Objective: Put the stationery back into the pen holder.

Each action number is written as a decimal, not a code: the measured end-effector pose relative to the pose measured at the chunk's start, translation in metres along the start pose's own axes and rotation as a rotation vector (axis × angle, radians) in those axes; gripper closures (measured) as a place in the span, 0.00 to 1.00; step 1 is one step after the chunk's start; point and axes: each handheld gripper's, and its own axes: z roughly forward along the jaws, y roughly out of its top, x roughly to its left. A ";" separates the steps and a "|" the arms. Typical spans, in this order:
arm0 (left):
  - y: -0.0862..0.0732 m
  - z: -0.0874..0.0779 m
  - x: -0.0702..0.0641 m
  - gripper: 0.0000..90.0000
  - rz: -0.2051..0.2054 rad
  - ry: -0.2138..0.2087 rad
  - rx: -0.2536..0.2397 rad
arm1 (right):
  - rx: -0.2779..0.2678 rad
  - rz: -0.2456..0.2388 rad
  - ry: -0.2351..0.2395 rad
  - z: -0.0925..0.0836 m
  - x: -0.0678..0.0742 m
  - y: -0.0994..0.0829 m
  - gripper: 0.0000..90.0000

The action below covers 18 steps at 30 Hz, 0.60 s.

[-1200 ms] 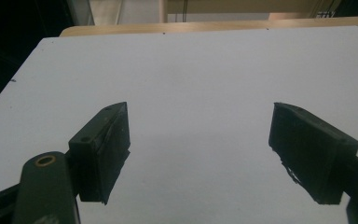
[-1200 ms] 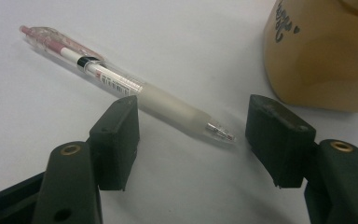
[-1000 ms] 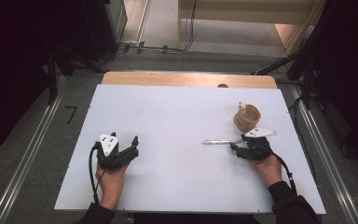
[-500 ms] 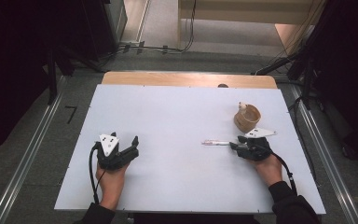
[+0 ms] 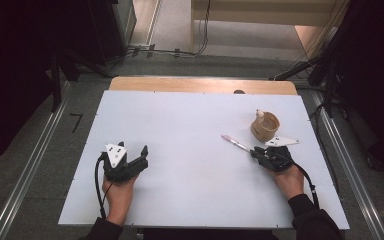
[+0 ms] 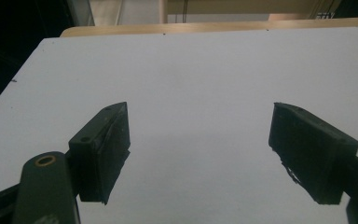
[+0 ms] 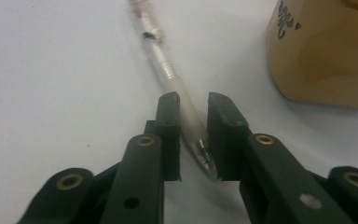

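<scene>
High view: pen point(image 5: 235, 143) now angled vs 1 s ago, far end swung away from person, near end at right claw point(image 5: 256, 151); prob. being lifted or turned. Cup point(image 5: 265, 126) just beyond, on worktop point(image 5: 190, 125). Left claw point(image 5: 139, 155) idle.

Left gripper view: spread wide, holding nothing.

Right gripper view: narrow, clamped on pen tip end; barrel runs ahead, cup at right.
</scene>
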 end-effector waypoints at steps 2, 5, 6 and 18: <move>0.000 0.000 0.000 0.23 0.000 0.000 0.000 | 0.002 0.006 0.000 0.000 -0.001 0.000 0.85; 0.000 0.000 0.000 0.23 -0.002 -0.001 -0.001 | 0.004 0.008 0.002 0.000 -0.001 0.000 0.86; 0.000 -0.001 0.000 0.23 -0.001 0.000 -0.003 | 0.004 0.008 0.002 -0.001 -0.001 0.000 0.86; 0.000 -0.001 0.001 0.23 -0.007 -0.002 -0.003 | 0.006 0.016 0.000 -0.001 -0.001 0.000 0.87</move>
